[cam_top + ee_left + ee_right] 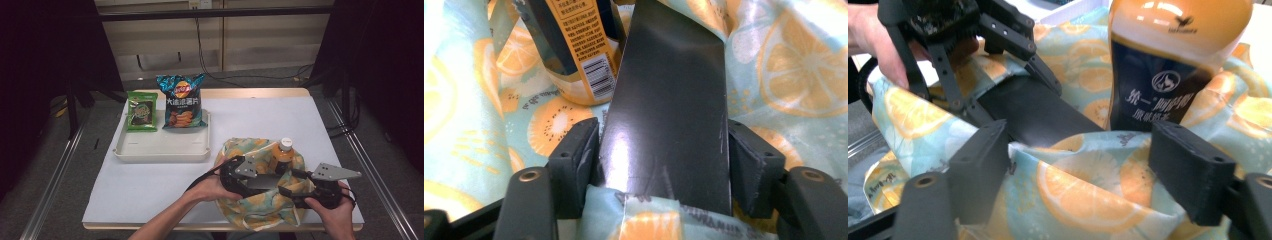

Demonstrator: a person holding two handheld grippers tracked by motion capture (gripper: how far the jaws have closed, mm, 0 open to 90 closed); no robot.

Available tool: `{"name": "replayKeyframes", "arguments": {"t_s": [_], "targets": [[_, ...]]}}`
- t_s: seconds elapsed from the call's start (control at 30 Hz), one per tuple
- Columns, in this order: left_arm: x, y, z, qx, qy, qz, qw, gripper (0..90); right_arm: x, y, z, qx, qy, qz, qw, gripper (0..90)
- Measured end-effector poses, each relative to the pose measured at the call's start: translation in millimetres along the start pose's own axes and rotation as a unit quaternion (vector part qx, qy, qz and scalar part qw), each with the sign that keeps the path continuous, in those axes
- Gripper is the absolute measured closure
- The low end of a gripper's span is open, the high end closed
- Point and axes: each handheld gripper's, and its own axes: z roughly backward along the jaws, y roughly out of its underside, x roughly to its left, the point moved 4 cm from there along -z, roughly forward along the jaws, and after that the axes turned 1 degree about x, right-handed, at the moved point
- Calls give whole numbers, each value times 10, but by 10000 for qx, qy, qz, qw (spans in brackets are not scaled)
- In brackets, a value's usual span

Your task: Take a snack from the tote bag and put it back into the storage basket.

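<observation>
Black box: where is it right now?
In the left gripper view the black box sits clamped between the left claw, inside the fruit-print bag, just right of the orange drink bottle.

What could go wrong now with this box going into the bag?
The box, clamped in the left gripper, sits right beside the upright bottle and may tip it. The right gripper stands open around the bag rim; if the cloth sags, the mouth may close on the box.
</observation>
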Motion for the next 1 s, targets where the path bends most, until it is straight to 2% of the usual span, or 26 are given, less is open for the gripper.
{"name": "replayKeyframes", "arguments": {"t_s": [0.13,0.3,0.4,0.43,0.57,0.63,0.73,0.77,0.8,0.87,0.9,0.93,1.0], "targets": [[5,11,8,11,58,-29,10000,400,-19,31,-7,69,25,13,10000,288],[4,5,-5,23,50,23,10000,383,-25,64,-48,194,97,56,9998,303],[-3,5,-2,102,43,-52,9999,398,-27,60,-68,240,163,58,9996,347],[-4,4,-7,63,43,-32,10000,406,-27,63,-78,250,184,73,9995,367],[-9,4,21,157,93,-18,9998,427,-53,69,-61,264,361,95,9990,531],[-13,8,20,33,138,92,9999,430,-68,76,-40,262,406,81,9988,632],[-8,16,50,48,218,170,9996,434,-85,84,5,258,449,68,9986,786],[-15,17,52,-42,255,237,9994,436,-89,84,21,239,467,66,9986,830],[-8,17,71,-21,225,214,9995,437,-95,83,41,223,473,46,9986,860],[-1,15,120,-83,247,340,9991,439,-104,81,82,166,502,17,9986,888],[8,15,135,-202,225,342,9990,439,-109,81,104,140,512,11,9986,893],[15,20,165,-171,244,380,9988,439,-109,79,127,100,527,-16,9986,897],[29,28,206,-272,282,427,9983,439,-108,74,169,19,585,-38,9983,899]]}}
